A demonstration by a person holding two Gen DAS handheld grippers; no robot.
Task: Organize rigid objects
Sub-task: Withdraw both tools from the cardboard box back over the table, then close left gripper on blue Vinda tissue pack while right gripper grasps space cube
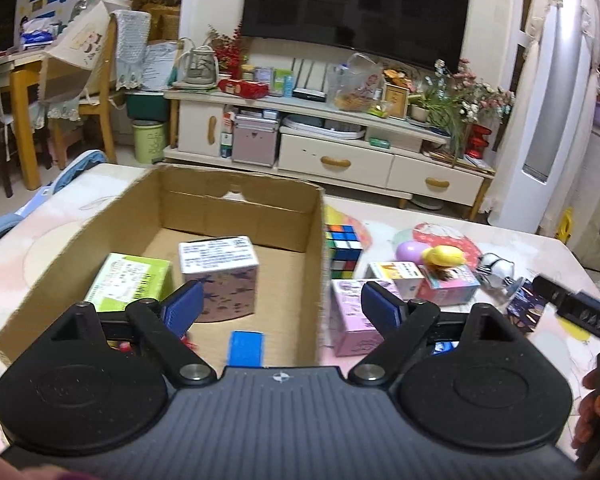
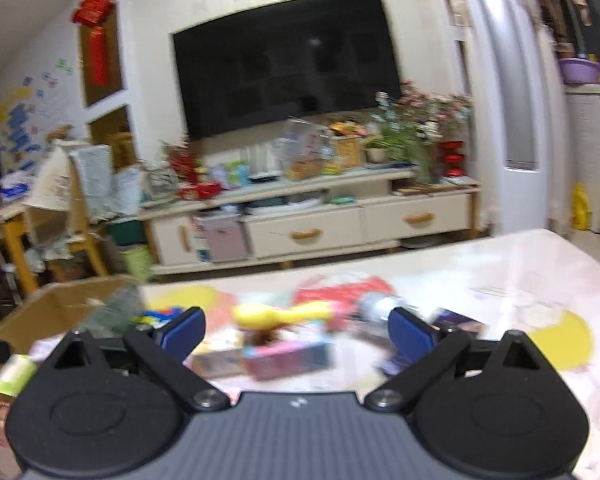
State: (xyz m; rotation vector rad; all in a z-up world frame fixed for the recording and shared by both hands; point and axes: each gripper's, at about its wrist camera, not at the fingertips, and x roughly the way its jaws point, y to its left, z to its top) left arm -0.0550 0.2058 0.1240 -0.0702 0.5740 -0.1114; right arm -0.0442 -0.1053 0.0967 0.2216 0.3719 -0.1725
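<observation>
A cardboard box (image 1: 236,196) sits on the table. It holds a green box (image 1: 130,280), a white and purple box (image 1: 220,270) and a blue piece (image 1: 246,346). My left gripper (image 1: 282,308) is open and empty over the box's near right wall. To the right lie a Rubik's cube (image 1: 342,250), a pink box (image 1: 354,316), a small white box (image 1: 396,274), a pink and blue box (image 1: 448,286) and a yellow toy (image 1: 444,256). My right gripper (image 2: 296,332) is open and empty above the blurred pink and blue box (image 2: 288,358) and yellow toy (image 2: 280,314).
A purple egg (image 1: 410,252), a silvery object (image 1: 498,272) and a dark patterned box (image 1: 526,308) lie at the right on the patterned tablecloth (image 2: 520,280). A TV cabinet (image 1: 340,160) stands beyond the table. The cardboard box edge (image 2: 60,300) shows at the left in the right wrist view.
</observation>
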